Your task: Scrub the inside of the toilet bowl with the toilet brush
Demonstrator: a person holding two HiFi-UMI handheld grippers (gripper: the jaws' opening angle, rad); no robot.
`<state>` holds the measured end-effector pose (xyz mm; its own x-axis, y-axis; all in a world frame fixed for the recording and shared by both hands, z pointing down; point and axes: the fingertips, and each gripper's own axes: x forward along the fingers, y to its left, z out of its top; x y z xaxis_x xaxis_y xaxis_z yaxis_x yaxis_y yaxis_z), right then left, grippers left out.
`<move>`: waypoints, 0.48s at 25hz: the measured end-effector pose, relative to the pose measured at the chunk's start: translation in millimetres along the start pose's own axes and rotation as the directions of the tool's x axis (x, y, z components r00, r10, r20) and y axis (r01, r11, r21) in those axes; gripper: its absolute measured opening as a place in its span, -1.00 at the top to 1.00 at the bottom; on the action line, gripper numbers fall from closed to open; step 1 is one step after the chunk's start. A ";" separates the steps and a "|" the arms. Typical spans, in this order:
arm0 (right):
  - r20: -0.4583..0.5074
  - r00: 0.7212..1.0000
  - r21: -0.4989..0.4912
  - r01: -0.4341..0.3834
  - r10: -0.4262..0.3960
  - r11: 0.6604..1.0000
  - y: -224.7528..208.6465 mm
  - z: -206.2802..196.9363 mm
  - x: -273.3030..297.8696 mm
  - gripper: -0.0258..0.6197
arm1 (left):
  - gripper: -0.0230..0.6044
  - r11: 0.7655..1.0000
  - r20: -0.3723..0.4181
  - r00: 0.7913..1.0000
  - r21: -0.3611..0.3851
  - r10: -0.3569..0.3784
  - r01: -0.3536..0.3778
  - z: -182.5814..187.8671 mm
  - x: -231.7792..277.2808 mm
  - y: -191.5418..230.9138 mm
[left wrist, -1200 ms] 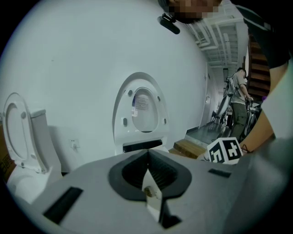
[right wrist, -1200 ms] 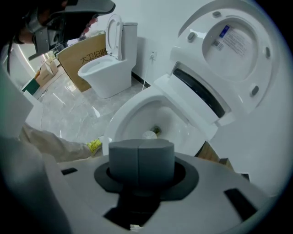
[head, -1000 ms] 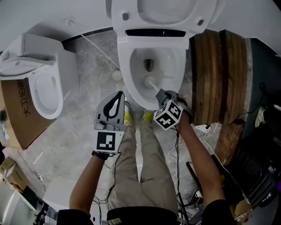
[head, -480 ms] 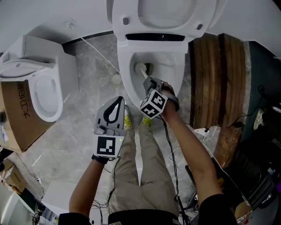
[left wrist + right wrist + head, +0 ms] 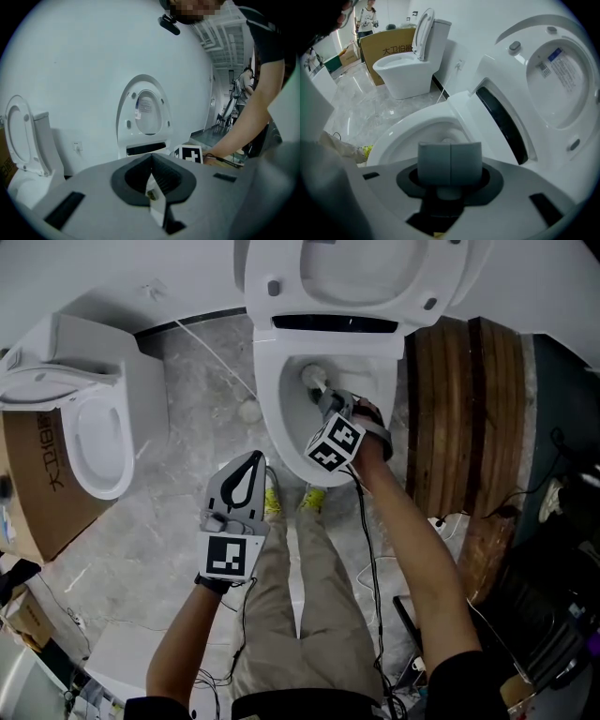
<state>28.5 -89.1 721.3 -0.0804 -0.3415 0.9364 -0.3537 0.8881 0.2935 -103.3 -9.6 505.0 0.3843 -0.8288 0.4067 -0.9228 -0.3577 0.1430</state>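
- Scrubbing was judged to be under way: the toilet brush (image 5: 314, 378) was held down inside the toilet bowl (image 5: 274, 423), with its white head set low at the back of the basin.
- The right gripper (image 5: 330, 402) was seen clamped on the brush's handle. In the right gripper view its grey pads (image 5: 433, 164) were pressed together over the shaft, and the brush head was hidden behind them.
- The left gripper (image 5: 249, 461) was held idle above the floor in front of the bowl, clear of the rim, with its jaws closed together and nothing between them.
- How much of the basin had been covered could not be told. The front and side walls were judged to remain to be worked, and the brush had yet to be put away.
- The bowl was shown white and glossy, with no stain or foam to be made out. The lid (image 5: 361, 268) was raised upright behind it.
- A second toilet (image 5: 89, 432) and a cardboard box (image 5: 33, 484) were seen at the left, and wooden boards (image 5: 469, 409) at the right.
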 end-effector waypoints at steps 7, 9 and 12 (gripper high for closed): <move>-0.045 0.998 0.043 0.051 -0.049 0.998 -20.9 -28.2 -2.1 0.45 | 0.90 1.000 0.007 1.000 0.017 -0.012 0.012 5.0 6.1 -4.0; -0.060 0.997 0.055 0.056 -0.053 0.997 -25.8 -38.3 -3.3 0.45 | 0.90 0.999 0.005 1.000 0.025 -0.021 0.021 6.4 10.0 -7.1; -0.077 0.995 0.072 0.062 -0.056 0.996 -30.0 -51.7 -7.0 0.45 | 0.90 0.999 0.004 0.999 0.028 -0.032 0.032 7.7 15.9 -12.1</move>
<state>87.8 -97.4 715.9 0.0118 -0.3663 0.9304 -0.4239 0.8409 0.3364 -85.8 -21.8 502.9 0.4137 -0.8186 0.3985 -0.9090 -0.3957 0.1310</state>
